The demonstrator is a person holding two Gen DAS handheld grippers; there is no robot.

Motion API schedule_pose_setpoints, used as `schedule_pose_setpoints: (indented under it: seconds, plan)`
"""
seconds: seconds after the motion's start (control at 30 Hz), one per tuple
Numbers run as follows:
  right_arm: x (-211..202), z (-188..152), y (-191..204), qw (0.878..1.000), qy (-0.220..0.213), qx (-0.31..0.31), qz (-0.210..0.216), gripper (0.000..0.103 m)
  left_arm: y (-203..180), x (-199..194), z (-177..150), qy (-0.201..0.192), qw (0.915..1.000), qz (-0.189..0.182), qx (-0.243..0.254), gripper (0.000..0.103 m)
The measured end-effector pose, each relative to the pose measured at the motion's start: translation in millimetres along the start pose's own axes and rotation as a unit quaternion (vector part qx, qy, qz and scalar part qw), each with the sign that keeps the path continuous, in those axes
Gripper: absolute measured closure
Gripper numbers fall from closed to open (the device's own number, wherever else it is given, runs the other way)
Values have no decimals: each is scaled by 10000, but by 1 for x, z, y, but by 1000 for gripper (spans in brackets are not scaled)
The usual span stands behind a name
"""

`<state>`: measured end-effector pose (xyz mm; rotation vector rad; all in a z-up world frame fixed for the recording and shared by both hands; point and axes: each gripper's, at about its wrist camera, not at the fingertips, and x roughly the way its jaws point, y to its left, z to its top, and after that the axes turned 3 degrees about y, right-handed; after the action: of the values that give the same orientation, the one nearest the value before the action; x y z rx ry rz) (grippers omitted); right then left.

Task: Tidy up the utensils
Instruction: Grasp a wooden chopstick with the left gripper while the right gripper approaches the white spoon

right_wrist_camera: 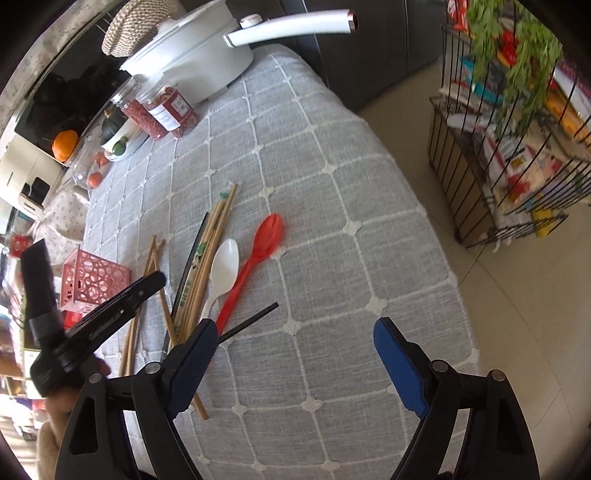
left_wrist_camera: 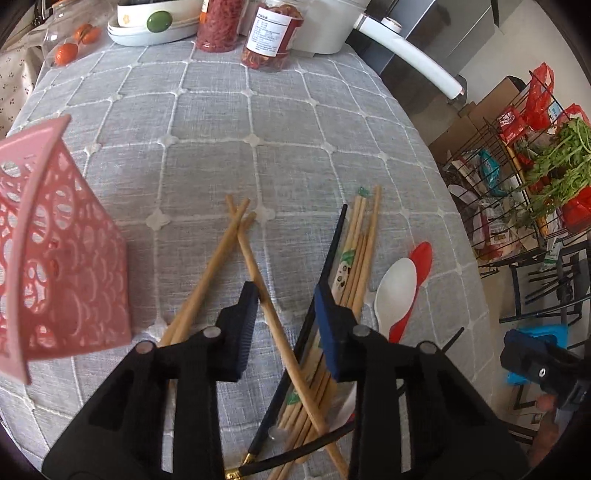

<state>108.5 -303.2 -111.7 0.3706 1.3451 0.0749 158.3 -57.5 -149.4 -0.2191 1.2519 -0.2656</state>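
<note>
The left claw (left_wrist_camera: 284, 306) hangs low over the desk (left_wrist_camera: 207, 122) with its jaws apart and nothing between them; one bamboo chopstick (left_wrist_camera: 258, 273) runs slantwise under the gap. That stick crosses a pair of loose chopsticks (left_wrist_camera: 212, 266) to its left and, nearer the camera, a bundle of chopsticks (left_wrist_camera: 360, 240) to its right, some of them in a paper sleeve. A black chopstick (left_wrist_camera: 332, 251) lies along the bundle's left edge. Just right of the bundle lie a white spoon (left_wrist_camera: 395, 291) and a red spoon (left_wrist_camera: 421, 258), the white one overlapping the red. A pink basket (left_wrist_camera: 70, 258) with cut-out sides stands on the left, close to the lens and apart from the sticks.

The right claw (right_wrist_camera: 295, 354) is spread wide and empty over bare cloth, right of the spoons; a second black chopstick (right_wrist_camera: 251, 321) points out past its left finger.

The desk is covered with a grey quilted cloth with a white grid. At its far end stand two jars (left_wrist_camera: 269, 33) of red contents, a white pot (right_wrist_camera: 195, 55) with a long handle, a shallow white dish (left_wrist_camera: 151, 29) and some oranges (left_wrist_camera: 66, 51). A black wire rack (right_wrist_camera: 509, 147) with packets and greens stands on the pale tiled floor beside the desk.
</note>
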Motion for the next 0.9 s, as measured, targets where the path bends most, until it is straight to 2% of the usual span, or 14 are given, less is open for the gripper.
schedule_pose_setpoints:
  seconds: [0.07, 0.13, 0.17, 0.2, 0.3, 0.37, 0.43, 0.53, 0.7, 0.77, 0.83, 0.9]
  plan:
    - [7, -2, 3, 9998, 116, -21, 138, 21, 6, 6, 2, 1, 9999, -17, -129, 76]
    - [14, -5, 8, 9993, 242, -53, 288, 24, 8, 6, 2, -103, 9998, -6, -188, 83]
    - [17, -7, 10, 9989, 308, -51, 356, 25, 8, 7, 3, -106, 9998, -26, -187, 90]
    - [21, -8, 12, 9983, 378, -35, 442, 26, 8, 6, 3, -88, 9997, -82, -193, 92]
    - [35, -11, 16, 9962, 546, 89, 667, 35, 6, 2, 1, -88, 9998, -63, -139, 94]
    - [45, -12, 18, 9940, 710, 181, 812, 45, 0, -4, 2, -154, 9998, -119, -86, 95]
    - [53, -12, 19, 9907, 827, 338, 1027, 50, -4, -16, 0, -259, 9995, -179, 4, 95]
    - [58, -12, 16, 9882, 814, 559, 1172, 52, -9, -33, -2, -430, 9987, -233, 157, 95]
    - [66, -13, 15, 9851, 786, 790, 1308, 62, -12, -61, -9, -716, 9967, -264, 293, 96]
    - [72, -14, 11, 9795, 911, 1021, 1481, 65, -14, -70, -13, -837, 9955, -216, 382, 96]
    - [78, -18, 7, 9689, 1083, 1378, 1748, 66, -12, -78, -17, -971, 9943, -125, 420, 96]
    - [74, -19, 4, 9652, 1070, 1482, 1869, 66, -9, -86, -19, -1157, 9923, -70, 433, 96]
